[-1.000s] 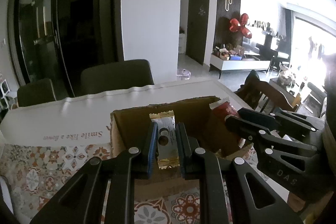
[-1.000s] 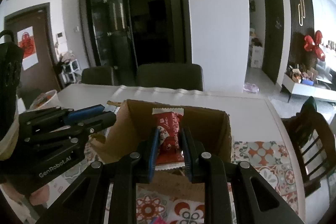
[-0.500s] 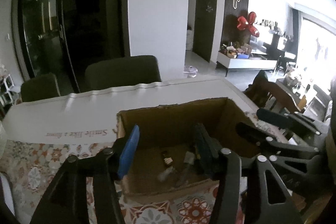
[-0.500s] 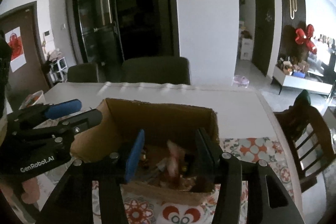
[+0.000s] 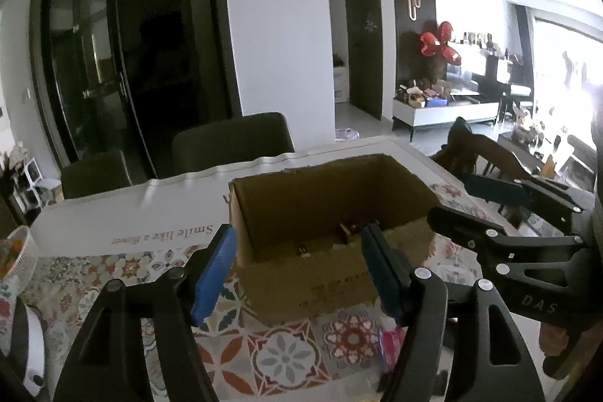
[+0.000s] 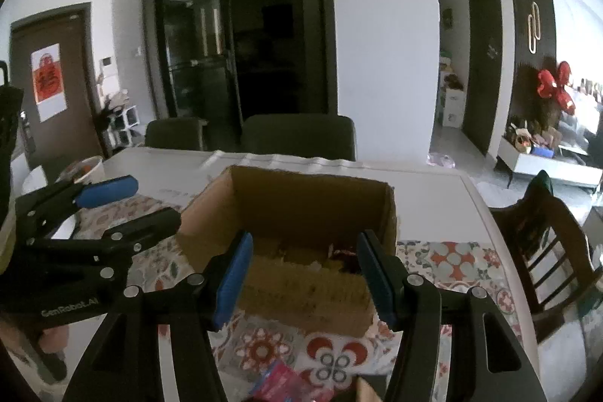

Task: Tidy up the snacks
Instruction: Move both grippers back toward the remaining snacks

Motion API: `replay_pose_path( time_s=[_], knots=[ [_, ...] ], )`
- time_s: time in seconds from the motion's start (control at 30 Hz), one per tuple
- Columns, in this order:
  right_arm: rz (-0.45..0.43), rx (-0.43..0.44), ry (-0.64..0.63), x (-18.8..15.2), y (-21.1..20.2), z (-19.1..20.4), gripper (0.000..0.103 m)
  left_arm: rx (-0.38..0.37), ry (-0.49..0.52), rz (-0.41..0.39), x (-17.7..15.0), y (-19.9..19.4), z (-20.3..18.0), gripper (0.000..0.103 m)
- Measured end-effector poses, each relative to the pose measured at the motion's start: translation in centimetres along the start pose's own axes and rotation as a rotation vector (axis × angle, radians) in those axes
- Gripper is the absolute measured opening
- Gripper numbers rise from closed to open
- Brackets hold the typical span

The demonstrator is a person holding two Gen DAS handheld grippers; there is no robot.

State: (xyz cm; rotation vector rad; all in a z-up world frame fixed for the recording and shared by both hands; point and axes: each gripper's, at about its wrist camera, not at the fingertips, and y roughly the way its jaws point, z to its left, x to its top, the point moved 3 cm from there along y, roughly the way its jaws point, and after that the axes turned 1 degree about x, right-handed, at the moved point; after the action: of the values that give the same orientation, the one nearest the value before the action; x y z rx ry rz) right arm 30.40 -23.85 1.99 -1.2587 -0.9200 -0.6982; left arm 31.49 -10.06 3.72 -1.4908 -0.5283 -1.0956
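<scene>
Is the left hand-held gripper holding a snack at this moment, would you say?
No, the left hand-held gripper stands open with nothing between its blue pads, only the cardboard box beyond them.

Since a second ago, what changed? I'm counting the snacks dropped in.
Both grippers let go: the left gripper released its silver-wrapped snack and the right gripper its red packet into the cardboard box. Their jaws have just been opening, with nothing between them. The box stayed put.

Both wrist views closely face, seemingly downward, one box (image 5: 331,213).
</scene>
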Motion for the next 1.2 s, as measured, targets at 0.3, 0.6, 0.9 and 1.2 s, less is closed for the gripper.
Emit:
replay_pose_path(
  time_s=[0.3,0.6,0.9,1.2],
  knots=[
    [0.008,0.021,-0.028,-2.9,-3.3,1.0,0.059,-0.016,0.069,0.001,-2.6,-2.9,-2.2,0.068],
    [0.083,0.034,-0.025,-6.6,-4.1,0.7,0.059,-0.058,0.093,0.091,-6.8,-3.5,-4.0,0.068],
    [0.21,0.062,-0.035,-11.3,-3.0,1.0,0.059,-0.094,0.094,0.223,-11.3,-2.6,-4.8,0.068],
    [0.357,0.11,-0.039,-15.5,-0.4,1.5,0.059,-0.119,0.068,0.359,-15.2,-0.4,-5.1,0.068]
  ],
)
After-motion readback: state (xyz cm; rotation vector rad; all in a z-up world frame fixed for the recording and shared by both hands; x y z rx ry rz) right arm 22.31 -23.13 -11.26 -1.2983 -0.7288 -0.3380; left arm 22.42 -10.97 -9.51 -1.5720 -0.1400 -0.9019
